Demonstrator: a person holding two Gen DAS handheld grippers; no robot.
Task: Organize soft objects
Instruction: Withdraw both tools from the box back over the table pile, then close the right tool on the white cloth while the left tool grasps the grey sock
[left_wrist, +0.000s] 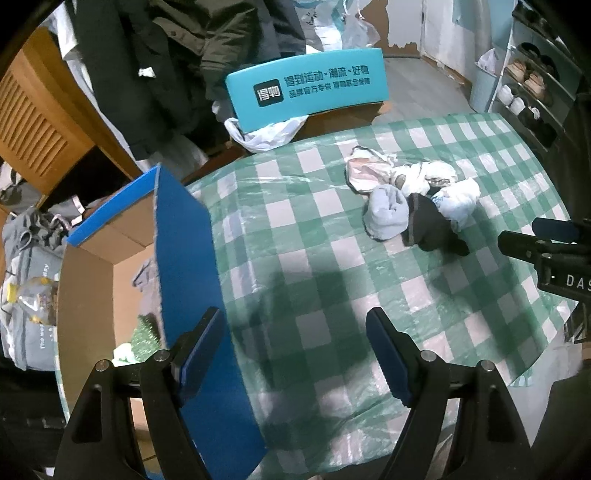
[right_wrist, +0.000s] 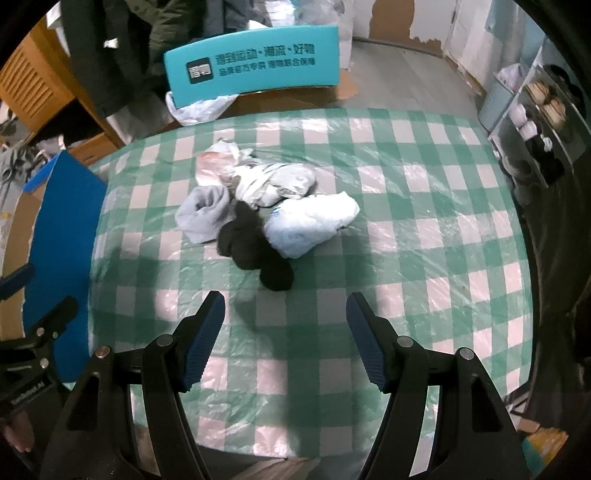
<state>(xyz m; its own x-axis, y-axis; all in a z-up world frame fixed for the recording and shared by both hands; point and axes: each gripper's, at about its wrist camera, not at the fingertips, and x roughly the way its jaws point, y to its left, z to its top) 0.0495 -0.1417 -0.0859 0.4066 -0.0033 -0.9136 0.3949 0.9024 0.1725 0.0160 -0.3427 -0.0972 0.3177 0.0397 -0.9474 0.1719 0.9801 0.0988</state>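
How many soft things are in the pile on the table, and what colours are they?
Black: 1
Grey: 1
Light blue: 1
White-and-grey: 1
Pinkish-white: 1
Total: 5, as far as the tangled pile lets me tell.

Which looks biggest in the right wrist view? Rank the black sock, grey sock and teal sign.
1. teal sign, clearly largest.
2. black sock and grey sock look about alike; no ranking between them.
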